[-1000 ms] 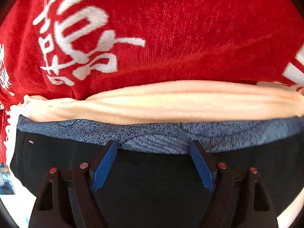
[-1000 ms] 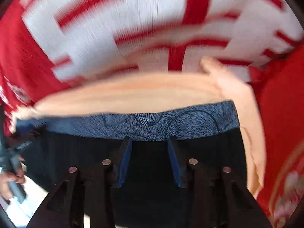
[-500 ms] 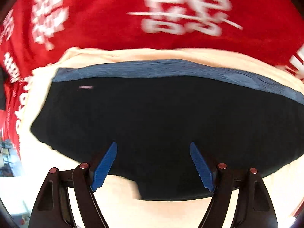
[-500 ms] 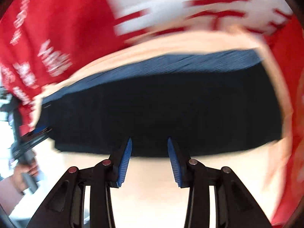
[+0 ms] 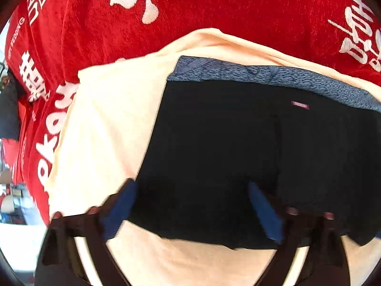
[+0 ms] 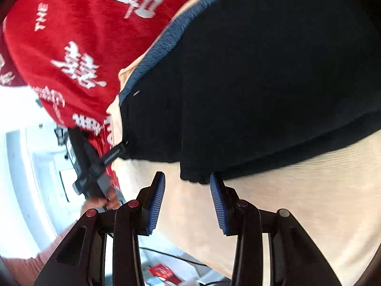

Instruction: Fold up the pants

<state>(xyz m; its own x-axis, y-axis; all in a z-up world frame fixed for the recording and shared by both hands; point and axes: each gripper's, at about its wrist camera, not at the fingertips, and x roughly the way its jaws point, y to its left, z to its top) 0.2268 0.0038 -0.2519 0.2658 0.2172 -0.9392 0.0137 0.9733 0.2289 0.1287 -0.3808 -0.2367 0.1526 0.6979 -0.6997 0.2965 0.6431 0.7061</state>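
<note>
Across the top of both views spreads a red cloth [image 5: 214, 16] printed with white characters, the largest thing in sight. Over it lies a cream sheet [image 5: 102, 128], filling the left and bottom of the left wrist view and the lower right of the right wrist view. On that sheet rest the black pants [image 5: 226, 147], folded into a broad dark block at centre right, with a blue-grey patterned waistband [image 5: 273, 77] along their upper edge and a small red tag [image 5: 300, 105] just below it. The left gripper [image 5: 191, 211] sits at the bottom of its frame, blurred; its fingers have just been opening and stand wide over the pants' lower left corner, pressing on nothing. The right gripper [image 6: 188, 202] shows 2 blue fingers at a narrow gap, empty, just below the pants' hem. At left of the right wrist view, a hand [image 6: 104, 200] grips the other tool.
</note>
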